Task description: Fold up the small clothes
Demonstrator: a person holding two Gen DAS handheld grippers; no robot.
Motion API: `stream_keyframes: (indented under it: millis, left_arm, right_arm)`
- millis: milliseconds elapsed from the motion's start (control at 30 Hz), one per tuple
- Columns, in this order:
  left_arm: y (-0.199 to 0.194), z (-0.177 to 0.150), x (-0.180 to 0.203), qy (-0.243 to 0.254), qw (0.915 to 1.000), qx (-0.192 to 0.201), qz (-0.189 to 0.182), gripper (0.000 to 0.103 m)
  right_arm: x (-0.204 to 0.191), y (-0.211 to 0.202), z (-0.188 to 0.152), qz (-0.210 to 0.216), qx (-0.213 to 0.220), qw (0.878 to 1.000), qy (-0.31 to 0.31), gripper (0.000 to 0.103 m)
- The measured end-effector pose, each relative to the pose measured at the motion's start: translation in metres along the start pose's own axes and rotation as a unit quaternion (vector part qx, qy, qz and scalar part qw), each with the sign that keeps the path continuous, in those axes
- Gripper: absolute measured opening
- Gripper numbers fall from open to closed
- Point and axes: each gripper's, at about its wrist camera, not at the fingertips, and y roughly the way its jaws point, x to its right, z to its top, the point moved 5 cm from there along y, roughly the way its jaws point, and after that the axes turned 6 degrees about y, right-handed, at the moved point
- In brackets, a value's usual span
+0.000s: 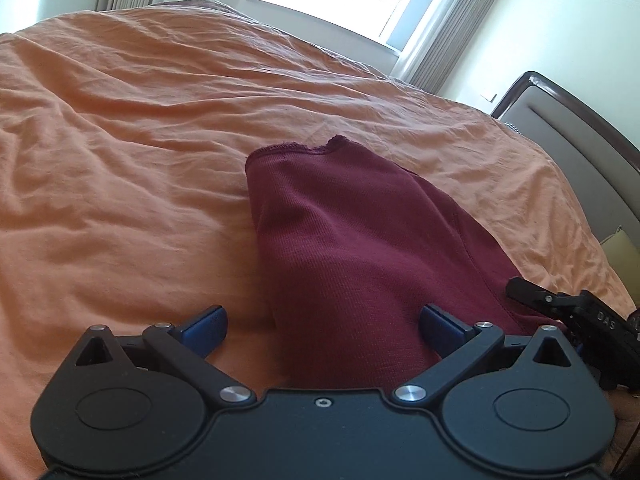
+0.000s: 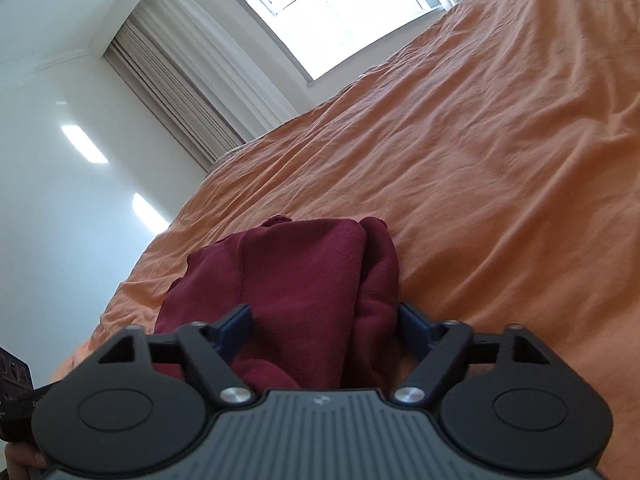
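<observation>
1. One maroon garment (image 1: 344, 248) was on the bed (image 1: 120, 140), lying on the orange sheet and already bunched into a narrow, partly folded shape. It sat toward the bed's near edge, right in front of both cameras, and not far from the headboard (image 1: 580, 140) end.
2. Two claws total, one per hand. The left claw (image 1: 324, 326) had its two blue pads spread wide. The garment ran between them, but the left pad was well clear of the cloth and sat over bare sheet, so nothing was pinched.
3. The right claw (image 2: 326, 330) was also spread, with the garment between its two blue pads. Neither pad looked pressed into the fabric, so no real grip that I could see.
4. In the left wrist view, a bit of the right claw poked in at the right edge, just beside the garment.
5. Background count: one window (image 2: 328, 12), with curtains (image 2: 168, 80) at both sides of it, plus one padded headboard. No other clothes showed up in either view.
</observation>
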Motion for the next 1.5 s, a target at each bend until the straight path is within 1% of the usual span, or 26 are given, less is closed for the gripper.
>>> stream_keyframes:
  millis: [67,100,133,167,200,233,267,300,333,367,467,533,633,700,800,933,1067,1167,1267,1300,1333,1367,1400,1433,1467,1500]
  left_arm:
    - [0.003,0.000,0.002,-0.006,0.9998,-0.006,-0.019,0.093]
    - [0.004,0.000,0.003,-0.008,0.9995,-0.011,-0.027,0.090]
    - [0.004,0.000,0.005,-0.009,0.9994,-0.012,-0.032,0.084]
    - [0.004,0.001,0.006,-0.008,0.9993,-0.012,-0.035,0.079]
    - [0.003,0.001,0.008,-0.005,0.9994,-0.011,-0.032,0.079]
    - [0.002,0.002,0.011,0.000,0.9996,-0.009,-0.027,0.073]
    - [0.001,0.004,0.012,0.003,0.9997,-0.006,-0.025,0.065]
    - [-0.001,0.005,0.014,0.005,0.9998,-0.003,-0.021,0.061]
    - [-0.003,0.008,0.015,0.006,0.9998,0.000,-0.018,0.051]
    - [-0.005,0.010,0.014,0.006,0.9998,0.002,-0.018,0.045]
    - [-0.016,0.019,0.012,0.006,0.9996,0.012,-0.023,0.037]
    - [-0.029,0.027,0.011,0.015,0.9993,0.029,-0.018,0.035]
    - [-0.054,0.043,0.006,0.029,0.9976,0.063,0.001,0.035]
    - [-0.071,0.051,-0.001,0.038,0.9959,0.081,0.018,0.035]
    - [-0.090,0.059,-0.017,0.041,0.9937,0.094,0.044,0.035]
    - [-0.098,0.059,-0.046,0.024,0.9924,0.093,0.077,0.036]
    - [-0.088,0.045,-0.072,-0.004,0.9940,0.066,0.087,0.036]
    - [-0.081,0.035,-0.083,-0.015,0.9938,0.062,0.092,0.039]
    - [-0.079,0.031,-0.090,-0.037,0.9935,0.065,0.086,0.044]
    - [-0.079,0.030,-0.091,-0.043,0.9932,0.066,0.086,0.046]
    - [-0.079,0.028,-0.092,-0.046,0.9928,0.067,0.089,0.051]
    - [-0.080,0.026,-0.093,-0.048,0.9923,0.066,0.093,0.060]
    - [-0.082,0.025,-0.093,-0.049,0.9918,0.067,0.098,0.065]
    - [-0.085,0.023,-0.093,-0.049,0.9910,0.069,0.103,0.075]
    - [-0.088,0.022,-0.091,-0.048,0.9903,0.073,0.108,0.080]
    - [-0.093,0.021,-0.089,-0.045,0.9899,0.077,0.110,0.082]
  right_arm:
    - [0.000,0.000,-0.001,-0.006,0.002,1.000,-0.002,0.058]
    - [-0.002,-0.001,-0.002,-0.005,0.004,1.000,-0.004,0.049]
    - [-0.003,-0.003,-0.002,-0.005,0.007,1.000,-0.006,0.040]
    - [-0.006,-0.004,-0.001,-0.005,0.011,1.000,-0.010,0.036]
    - [-0.009,-0.005,-0.001,-0.005,0.014,1.000,-0.017,0.030]
    - [-0.014,-0.007,-0.001,-0.005,0.017,0.999,-0.026,0.026]
    - [-0.020,-0.010,0.000,-0.004,0.024,0.999,-0.038,0.025]
    - [-0.025,-0.014,0.000,0.002,0.032,0.998,-0.046,0.022]
    - [-0.032,-0.018,0.000,0.013,0.039,0.998,-0.053,0.022]
    - [-0.042,-0.022,0.000,0.025,0.045,0.997,-0.064,0.021]
    - [-0.075,-0.030,0.000,0.039,0.067,0.991,-0.113,0.020]
    - [-0.098,-0.029,-0.001,0.048,0.078,0.986,-0.139,0.020]
    - [-0.127,-0.022,-0.002,0.066,0.087,0.981,-0.161,0.020]
    - [-0.140,-0.014,-0.003,0.078,0.084,0.981,-0.159,0.020]
    - [-0.156,0.006,-0.008,0.096,0.075,0.981,-0.153,0.020]
    - [-0.169,0.039,-0.024,0.095,0.052,0.982,-0.155,0.020]
    - [-0.165,0.063,-0.042,0.073,0.025,0.986,-0.149,0.020]
    - [-0.158,0.063,-0.046,0.060,0.027,0.987,-0.143,0.024]
    - [-0.150,0.060,-0.048,0.044,0.028,0.989,-0.140,0.037]
    - [-0.148,0.058,-0.048,0.041,0.029,0.989,-0.142,0.045]
    - [-0.146,0.056,-0.049,0.039,0.028,0.989,-0.143,0.052]
    - [-0.145,0.053,-0.050,0.037,0.028,0.989,-0.143,0.056]
    - [-0.144,0.051,-0.050,0.034,0.030,0.989,-0.142,0.066]
    - [-0.144,0.046,-0.051,0.032,0.033,0.989,-0.143,0.076]
    - [-0.145,0.040,-0.053,0.032,0.039,0.988,-0.146,0.080]
    - [-0.147,0.033,-0.054,0.032,0.046,0.987,-0.151,0.086]
